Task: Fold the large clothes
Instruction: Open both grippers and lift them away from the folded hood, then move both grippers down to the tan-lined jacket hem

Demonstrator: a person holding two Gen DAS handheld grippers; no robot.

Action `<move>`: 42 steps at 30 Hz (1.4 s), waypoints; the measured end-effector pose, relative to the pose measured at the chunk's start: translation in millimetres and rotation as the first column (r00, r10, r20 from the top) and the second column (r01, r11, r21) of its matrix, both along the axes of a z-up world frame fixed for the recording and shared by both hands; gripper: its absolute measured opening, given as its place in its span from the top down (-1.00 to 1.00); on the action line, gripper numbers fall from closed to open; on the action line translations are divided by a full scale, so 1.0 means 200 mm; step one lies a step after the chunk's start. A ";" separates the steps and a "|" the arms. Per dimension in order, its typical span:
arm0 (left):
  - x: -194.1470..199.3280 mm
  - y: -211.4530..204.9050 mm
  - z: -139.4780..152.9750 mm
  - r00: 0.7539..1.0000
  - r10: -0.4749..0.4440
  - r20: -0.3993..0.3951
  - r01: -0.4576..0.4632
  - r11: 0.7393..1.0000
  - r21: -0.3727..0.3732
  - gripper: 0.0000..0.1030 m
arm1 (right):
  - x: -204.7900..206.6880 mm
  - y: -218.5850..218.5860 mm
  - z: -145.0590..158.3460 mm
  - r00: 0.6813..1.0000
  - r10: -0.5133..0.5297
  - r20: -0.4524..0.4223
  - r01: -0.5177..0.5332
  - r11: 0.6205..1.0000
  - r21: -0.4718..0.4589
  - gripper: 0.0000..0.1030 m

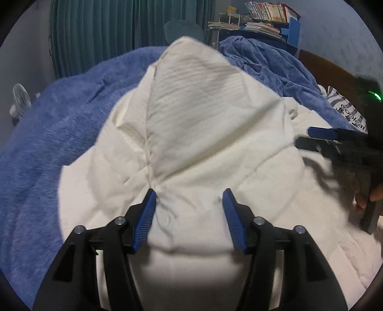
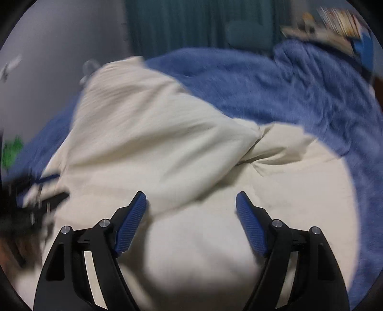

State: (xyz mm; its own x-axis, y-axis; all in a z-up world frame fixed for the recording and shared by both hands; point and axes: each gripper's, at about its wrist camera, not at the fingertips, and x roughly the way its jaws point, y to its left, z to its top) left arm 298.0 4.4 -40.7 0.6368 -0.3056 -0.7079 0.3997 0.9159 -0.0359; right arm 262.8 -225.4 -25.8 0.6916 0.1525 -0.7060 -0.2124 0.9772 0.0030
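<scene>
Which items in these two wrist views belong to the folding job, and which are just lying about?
Part of the job:
- white garment, spread on the bed with a flap folded over
- left gripper, open above it
- right gripper, open above it

Just lying about:
- blue blanket beneath the garment
- books on the shelf
- teal curtain
- printed bag
- small fan

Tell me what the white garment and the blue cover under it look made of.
White garment: thin matte woven cloth, likely cotton; faint ribbed stripes, sharp creases and a loose thread show. Blue cover: fuzzy, napped pile, probably fleece or terry; soft, mottled, no sheen.
</scene>
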 end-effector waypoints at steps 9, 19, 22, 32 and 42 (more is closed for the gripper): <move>-0.05 0.00 -0.12 0.999 -0.001 -0.033 0.001 1.000 -0.001 -0.24 | -0.17 0.00 -0.17 0.999 0.008 -0.048 -0.011 0.998 -0.067 -0.47; -0.31 0.04 0.09 0.994 0.076 -0.073 -0.076 0.997 0.000 -0.24 | -0.40 -0.01 -0.01 0.991 -0.116 -0.060 0.115 0.993 -0.032 -0.42; -0.57 0.08 0.26 0.996 0.068 -0.052 -0.067 0.997 0.026 -0.24 | -0.68 -0.02 0.15 0.993 -0.112 -0.029 0.111 0.994 -0.022 -0.43; -1.39 0.20 0.77 0.994 0.073 0.079 -0.066 0.994 -0.085 -0.84 | -1.45 -0.06 0.62 0.968 -0.205 0.142 0.190 0.975 0.112 -0.69; -1.66 0.31 0.51 0.982 0.140 0.127 -0.148 0.987 0.061 -0.84 | -1.69 -0.37 0.32 0.936 -0.346 0.063 0.348 0.937 -0.018 -0.68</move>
State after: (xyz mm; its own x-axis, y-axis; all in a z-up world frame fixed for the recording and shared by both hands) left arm -33.5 67.3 60.3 0.7531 -0.1569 -0.6390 0.2611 0.9627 0.0713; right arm -74.8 -300.3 39.0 0.7376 -0.1240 -0.6637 0.1411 0.9896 -0.0280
